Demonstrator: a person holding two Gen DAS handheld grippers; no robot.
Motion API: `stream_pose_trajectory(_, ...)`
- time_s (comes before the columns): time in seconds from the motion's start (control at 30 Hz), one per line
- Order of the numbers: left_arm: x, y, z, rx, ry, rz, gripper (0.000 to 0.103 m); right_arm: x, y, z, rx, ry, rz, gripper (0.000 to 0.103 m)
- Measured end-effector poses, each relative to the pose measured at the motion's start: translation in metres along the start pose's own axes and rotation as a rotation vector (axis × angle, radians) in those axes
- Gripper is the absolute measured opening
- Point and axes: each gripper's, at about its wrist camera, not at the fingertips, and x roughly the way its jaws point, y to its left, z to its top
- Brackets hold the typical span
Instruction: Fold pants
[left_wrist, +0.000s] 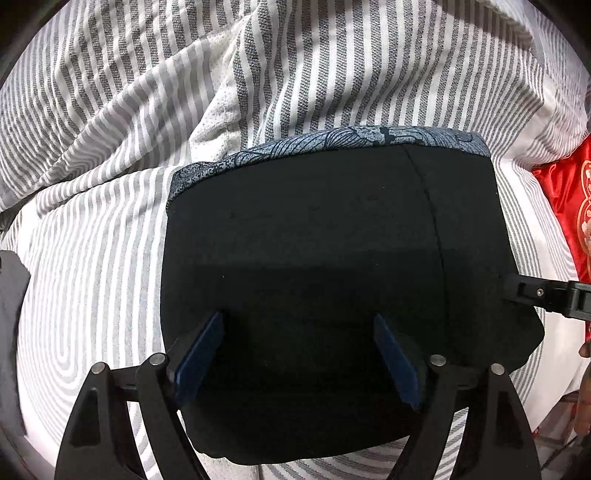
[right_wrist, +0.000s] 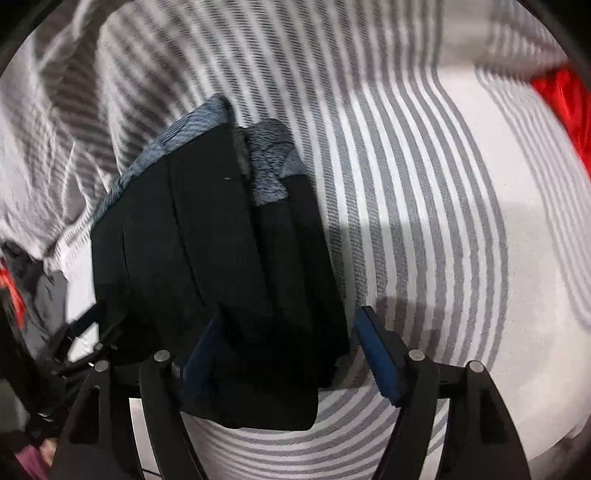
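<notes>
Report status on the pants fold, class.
Left gripper open above pants. Right gripper open. Pants folded on striped bedding. Nothing obstructing.

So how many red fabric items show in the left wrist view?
1: a red satin cushion at the right edge, on the striped bedding beside the folded black pants. More could lie outside the view.

Evenly and brightly lit from above, with no glare on the striped bedding (left_wrist: 110, 258). Sharp throughout the left wrist view, weave crisp on the far folds; smeared by motion blur across the right wrist view (worst toward the left and far edges). Soft shadow band lying across the black pants (left_wrist: 314, 266), detail swallowed in the dark cloth. Strong fisheye bending of stripes, black vignette at corners.
</notes>
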Motion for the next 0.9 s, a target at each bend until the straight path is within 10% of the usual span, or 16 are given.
stream_pose_trajectory(0.67, -0.007, 0.039, 0.014, -0.032, 0.027, -0.025, 0.099, -0.025, -0.007, -0.004, -0.048, 0.014, 0.096, 0.078)
stream_pose_trajectory(0.9, -0.021, 0.07, 0.025, -0.009, 0.02, -0.157, 0.099, -0.026, -0.026, 0.005, -0.033, 0.013, 0.237, 0.078)
